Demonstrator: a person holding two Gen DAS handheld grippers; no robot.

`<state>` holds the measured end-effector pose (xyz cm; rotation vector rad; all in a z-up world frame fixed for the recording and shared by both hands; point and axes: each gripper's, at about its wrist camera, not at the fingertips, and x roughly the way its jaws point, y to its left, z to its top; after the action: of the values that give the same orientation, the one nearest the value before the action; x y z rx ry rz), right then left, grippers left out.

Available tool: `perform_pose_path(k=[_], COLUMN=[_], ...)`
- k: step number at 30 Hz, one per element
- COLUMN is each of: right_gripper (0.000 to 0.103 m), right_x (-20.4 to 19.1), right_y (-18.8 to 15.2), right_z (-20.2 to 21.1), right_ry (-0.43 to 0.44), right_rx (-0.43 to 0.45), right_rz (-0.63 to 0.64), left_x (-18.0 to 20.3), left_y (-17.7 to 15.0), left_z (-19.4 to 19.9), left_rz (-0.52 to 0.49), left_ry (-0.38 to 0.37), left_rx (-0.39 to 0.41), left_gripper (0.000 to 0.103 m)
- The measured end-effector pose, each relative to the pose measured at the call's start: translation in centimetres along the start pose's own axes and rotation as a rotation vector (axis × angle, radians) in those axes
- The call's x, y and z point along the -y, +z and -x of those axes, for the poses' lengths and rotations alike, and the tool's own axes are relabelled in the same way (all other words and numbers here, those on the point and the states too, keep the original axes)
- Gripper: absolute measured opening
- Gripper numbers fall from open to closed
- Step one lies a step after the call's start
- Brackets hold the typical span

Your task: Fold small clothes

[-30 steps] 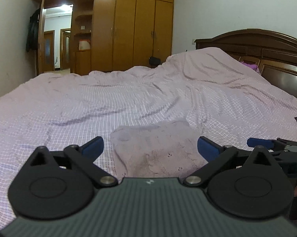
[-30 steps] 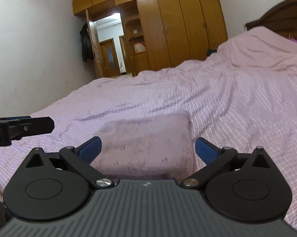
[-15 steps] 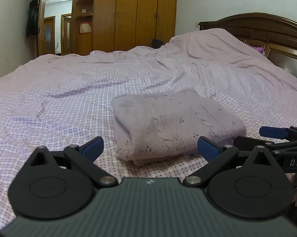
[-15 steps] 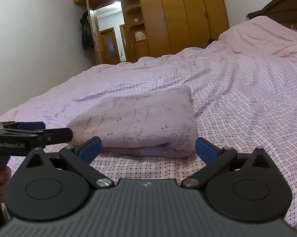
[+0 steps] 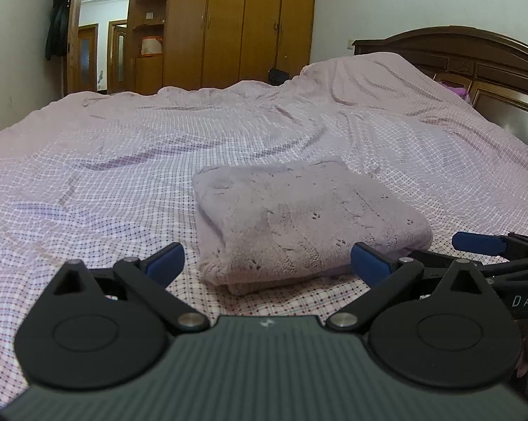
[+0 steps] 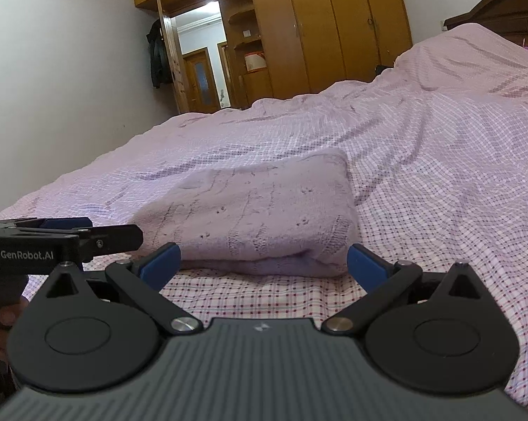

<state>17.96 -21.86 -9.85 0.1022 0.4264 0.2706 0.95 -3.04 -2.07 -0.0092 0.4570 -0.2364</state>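
Note:
A lilac knitted garment (image 5: 299, 221) lies folded into a thick rectangle on the checked pink bedspread (image 5: 123, 161); it also shows in the right wrist view (image 6: 256, 217). My left gripper (image 5: 267, 263) is open and empty, just short of the garment's near edge. My right gripper (image 6: 262, 263) is open and empty, also just in front of the garment. The right gripper shows at the right edge of the left wrist view (image 5: 488, 249), and the left gripper shows at the left edge of the right wrist view (image 6: 71, 235).
A dark wooden headboard (image 5: 474, 56) stands at the right. A wooden wardrobe (image 5: 242, 24) and an open doorway (image 5: 99, 42) are beyond the bed's far side. A white wall (image 6: 53, 70) runs along the left.
Both grippers have drawn back and lifted away from the folded garment, which now lies whole in front of them. Both stay open.

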Motion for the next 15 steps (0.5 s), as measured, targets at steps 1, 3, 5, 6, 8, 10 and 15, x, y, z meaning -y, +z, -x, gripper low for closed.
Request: perform_pose_path(k=[1, 3, 5, 6, 8, 10, 15], right_gripper=[0.103, 0.103, 0.103, 0.103, 0.103, 0.103, 0.103], right_x=[0.06, 0.11, 0.11, 0.11, 0.12, 0.12, 0.07], right_y=[0.0, -0.01, -0.05, -0.05, -0.06, -0.11, -0.15], right_z=[-0.04, -0.07, -0.06, -0.08, -0.15, -0.25, -0.29], right_ry=[-0.001, -0.001, 0.001, 0.002, 0.003, 0.005, 0.01], right_rx=[-0.001, -0.002, -0.002, -0.002, -0.004, -0.007, -0.008], right_rz=[-0.001, -0.004, -0.005, -0.005, -0.006, -0.007, -0.006], left_x=[0.0, -0.03, -0.08, -0.11, -0.1, -0.07, 0.09], left_y=[-0.01, -0.02, -0.05, -0.06, -0.08, -0.12, -0.2], left_z=[-0.01, -0.03, -0.02, -0.03, -0.02, -0.07, -0.08], left_rz=[-0.001, -0.001, 0.002, 0.003, 0.003, 0.005, 0.003], left_ry=[0.0, 0.001, 0.002, 0.002, 0.003, 0.0, -0.005], left_rx=[-0.001, -0.002, -0.003, -0.004, -0.006, -0.01, -0.015], left_gripper=[0.103, 0.103, 0.103, 0.103, 0.103, 0.103, 0.103])
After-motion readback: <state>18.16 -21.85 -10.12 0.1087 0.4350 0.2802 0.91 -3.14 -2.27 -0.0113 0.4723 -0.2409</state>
